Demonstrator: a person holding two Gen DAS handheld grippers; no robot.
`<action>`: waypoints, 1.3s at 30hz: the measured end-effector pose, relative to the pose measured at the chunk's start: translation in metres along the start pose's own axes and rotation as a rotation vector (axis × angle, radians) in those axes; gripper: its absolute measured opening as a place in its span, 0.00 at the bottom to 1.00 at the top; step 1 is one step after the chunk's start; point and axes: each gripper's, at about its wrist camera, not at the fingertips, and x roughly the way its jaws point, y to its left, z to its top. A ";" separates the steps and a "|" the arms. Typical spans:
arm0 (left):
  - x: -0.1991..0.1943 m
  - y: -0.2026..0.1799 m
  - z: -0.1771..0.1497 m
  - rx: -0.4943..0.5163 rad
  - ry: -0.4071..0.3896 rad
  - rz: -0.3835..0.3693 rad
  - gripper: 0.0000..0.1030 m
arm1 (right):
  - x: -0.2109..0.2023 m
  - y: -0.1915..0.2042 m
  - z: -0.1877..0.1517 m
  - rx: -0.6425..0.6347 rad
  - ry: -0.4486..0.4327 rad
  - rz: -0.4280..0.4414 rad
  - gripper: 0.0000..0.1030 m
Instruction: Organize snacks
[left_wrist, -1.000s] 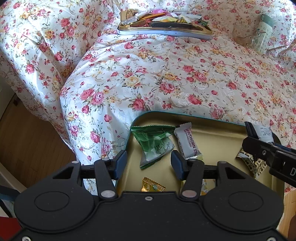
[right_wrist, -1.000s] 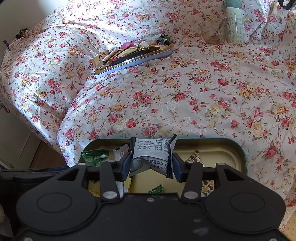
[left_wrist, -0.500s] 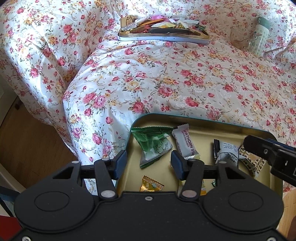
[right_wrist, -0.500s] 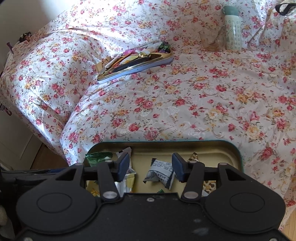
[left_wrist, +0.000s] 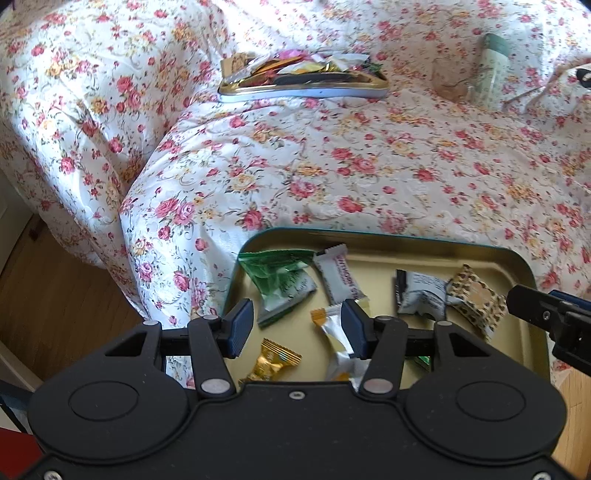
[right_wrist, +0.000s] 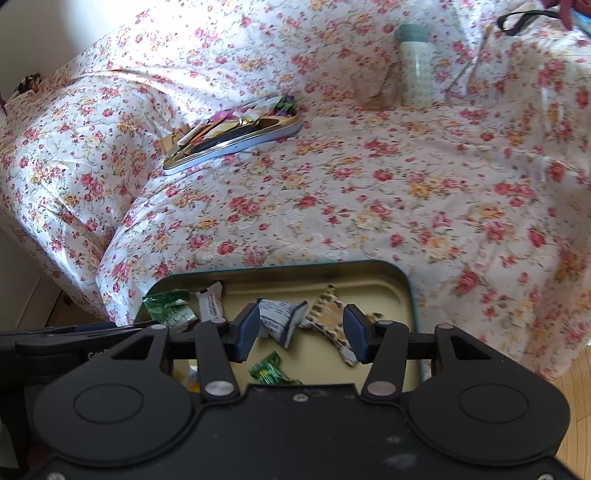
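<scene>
Above the near tin (right_wrist: 402, 280), the right tool (right_wrist: 301, 334) has just been opening and is empty; its grey-white packet (right_wrist: 277, 321) lies inside. The left tool (left_wrist: 297, 328) is open too. Next step, I judge, is fetching another snack from the far tray (right_wrist: 236, 146).

Both grippers are tilting steeply downward, side by side. Left gripper (left_wrist: 297, 328) is hanging w/ jaws apart, nothing between the pads. Right gripper (right_wrist: 301, 334) has just been opening its jaws; they're standing apart, pads pressing on nothing.
</scene>
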 end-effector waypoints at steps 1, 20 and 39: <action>-0.003 -0.002 -0.002 0.004 -0.006 -0.002 0.57 | -0.003 -0.001 -0.003 0.001 -0.004 -0.005 0.52; -0.049 -0.023 -0.047 0.050 -0.108 -0.021 0.57 | -0.058 -0.020 -0.051 0.037 -0.053 -0.061 0.52; -0.056 -0.017 -0.062 0.026 -0.115 -0.031 0.57 | -0.059 -0.016 -0.064 0.002 -0.016 -0.058 0.52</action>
